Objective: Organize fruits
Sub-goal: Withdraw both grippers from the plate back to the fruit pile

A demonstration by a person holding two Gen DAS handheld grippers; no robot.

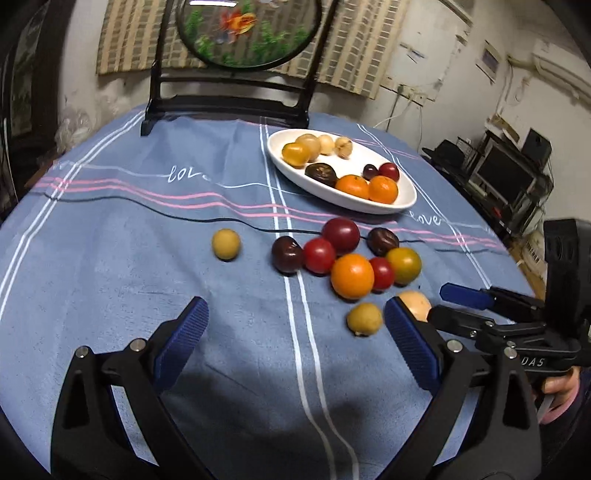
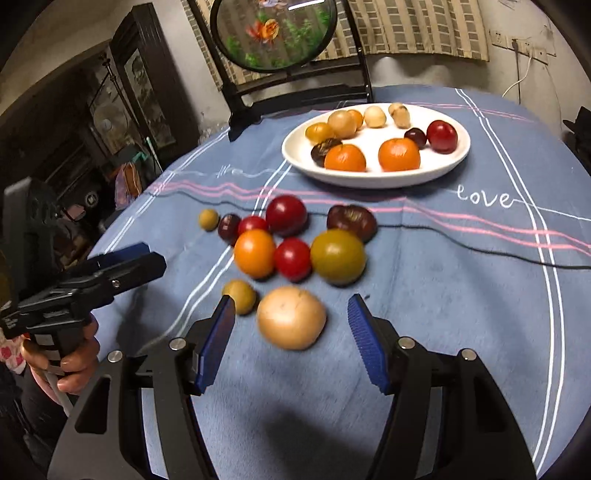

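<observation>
A white oval plate (image 1: 404, 186) (image 2: 458, 157) at the back holds several fruits. Loose fruits lie on the blue cloth in front of it: an orange (image 1: 351, 275) (image 2: 255, 253), red tomatoes (image 1: 319, 255), dark plums (image 1: 287, 254), a green-yellow tomato (image 2: 338, 256) and small yellow fruits (image 1: 226, 243) (image 1: 364, 319). My right gripper (image 2: 291, 319) is open, its jaws on either side of a pale tan round fruit (image 2: 291, 317), apart from it. My left gripper (image 1: 295, 314) is open and empty over bare cloth in front of the cluster.
A black stand with a round fish picture (image 1: 247, 33) stands at the table's back edge. A thin black cable (image 2: 480, 245) runs across the cloth between plate and loose fruits. Shelves and electronics (image 1: 506, 173) stand beyond the table's right side.
</observation>
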